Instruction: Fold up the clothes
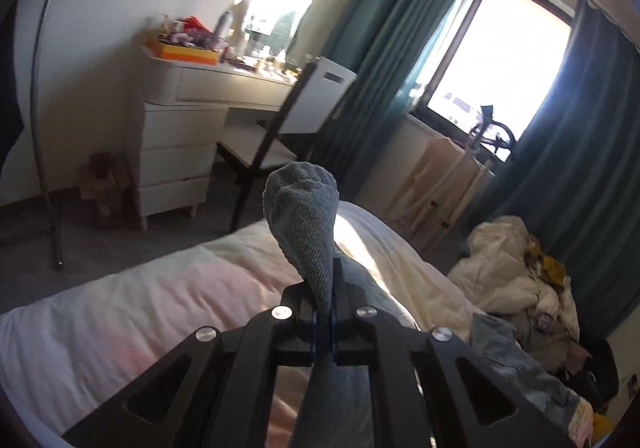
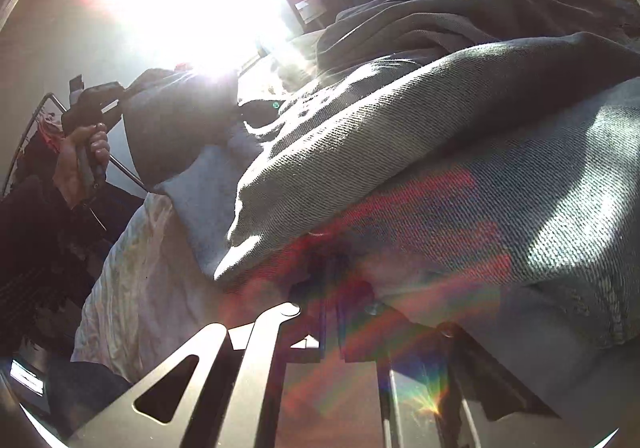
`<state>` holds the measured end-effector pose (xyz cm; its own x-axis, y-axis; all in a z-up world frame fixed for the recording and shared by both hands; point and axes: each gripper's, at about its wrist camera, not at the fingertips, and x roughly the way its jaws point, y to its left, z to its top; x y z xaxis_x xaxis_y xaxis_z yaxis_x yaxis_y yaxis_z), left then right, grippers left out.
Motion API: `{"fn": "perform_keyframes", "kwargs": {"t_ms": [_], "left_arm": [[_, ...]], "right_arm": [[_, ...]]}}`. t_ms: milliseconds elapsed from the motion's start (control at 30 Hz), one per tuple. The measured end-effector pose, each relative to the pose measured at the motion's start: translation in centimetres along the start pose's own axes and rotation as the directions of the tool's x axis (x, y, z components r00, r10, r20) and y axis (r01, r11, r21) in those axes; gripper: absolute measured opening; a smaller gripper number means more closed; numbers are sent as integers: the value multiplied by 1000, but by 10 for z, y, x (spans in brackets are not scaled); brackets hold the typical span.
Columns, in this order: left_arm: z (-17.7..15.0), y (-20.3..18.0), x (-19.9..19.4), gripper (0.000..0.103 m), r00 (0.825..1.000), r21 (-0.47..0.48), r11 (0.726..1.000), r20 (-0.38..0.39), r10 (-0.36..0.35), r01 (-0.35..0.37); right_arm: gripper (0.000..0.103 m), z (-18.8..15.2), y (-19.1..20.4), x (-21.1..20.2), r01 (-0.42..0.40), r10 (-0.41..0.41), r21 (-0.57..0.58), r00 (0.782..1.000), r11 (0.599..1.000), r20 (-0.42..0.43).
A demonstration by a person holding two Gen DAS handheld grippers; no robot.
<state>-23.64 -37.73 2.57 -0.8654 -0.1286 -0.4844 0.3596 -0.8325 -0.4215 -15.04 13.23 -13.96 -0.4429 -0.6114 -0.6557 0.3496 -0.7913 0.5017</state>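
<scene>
A pair of blue denim jeans (image 2: pixel 420 152) lies across the white bed (image 1: pixel 132 288). My left gripper (image 1: pixel 324 288) is shut on a bunched fold of the jeans (image 1: pixel 304 204) and holds it up above the bed. It also shows in the right wrist view (image 2: pixel 116 96), held in a hand, with denim hanging from it. My right gripper (image 2: pixel 334 268) sits low at the denim's edge, jaws close together on the fabric, partly washed out by lens flare.
A white dresser (image 1: pixel 180 136) and a chair (image 1: pixel 280 120) stand beyond the bed. Teal curtains (image 1: pixel 384 60) frame a bright window (image 1: pixel 492 60). A heap of white bedding and clothes (image 1: pixel 516 272) lies at the right. A metal rack pole (image 1: pixel 44 128) stands at the left.
</scene>
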Motion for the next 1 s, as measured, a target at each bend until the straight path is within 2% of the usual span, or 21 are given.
{"fn": "perform_keyframes", "kwargs": {"t_ms": [100, 200, 233, 300, 433, 467, 533, 600, 733, 900, 1000], "left_arm": [[2, 57, 5, 4, 989, -69, 987, 6, 147, -147], [-15, 110, 18, 4, 961, -123, 954, -67, 268, -275], [-25, 124, 24, 4, 953, -142, 945, -110, 282, -296], [-44, 145, 28, 4, 948, -182, 937, -169, 270, -300], [-65, 148, 17, 24, 953, -215, 935, -172, 249, -283], [-67, 146, 13, 25, 956, -212, 939, -175, 236, -271], [-70, 136, 1, 39, 962, -193, 952, -182, 204, -239], [-74, 119, -14, 46, 966, -163, 965, -188, 175, -207], [-93, 73, -47, 47, 974, -98, 986, -198, 110, -132], [-125, 8, -68, 47, 970, 40, 998, -239, 53, -45], [-146, -32, -80, 47, 962, 73, 997, -272, -7, 28]], "right_arm": [[5, 0, 0, 4, -5, 5, 14, 1000, 1000, -3], [5, -1, 0, 6, -4, 4, 14, 1000, 1000, -5], [5, -1, -1, 6, -1, 1, 16, 1000, 1000, -10], [5, -1, -2, 5, -1, 1, 23, 1000, 1000, -12], [5, -2, -3, -5, 14, -14, 15, 1000, 1000, -7], [5, -3, -2, -7, 14, -14, 17, 1000, 1000, -4], [5, 0, -4, -15, 19, -19, 26, 1000, 999, 7], [5, 3, -3, -19, 18, -19, 35, 1000, 999, 17], [5, 4, -5, -38, 33, -36, 56, 998, 998, 52], [5, 2, -5, -63, 46, -53, 80, 995, 996, 90], [5, 0, -5, -76, 62, -72, 86, 991, 994, 110]]}}
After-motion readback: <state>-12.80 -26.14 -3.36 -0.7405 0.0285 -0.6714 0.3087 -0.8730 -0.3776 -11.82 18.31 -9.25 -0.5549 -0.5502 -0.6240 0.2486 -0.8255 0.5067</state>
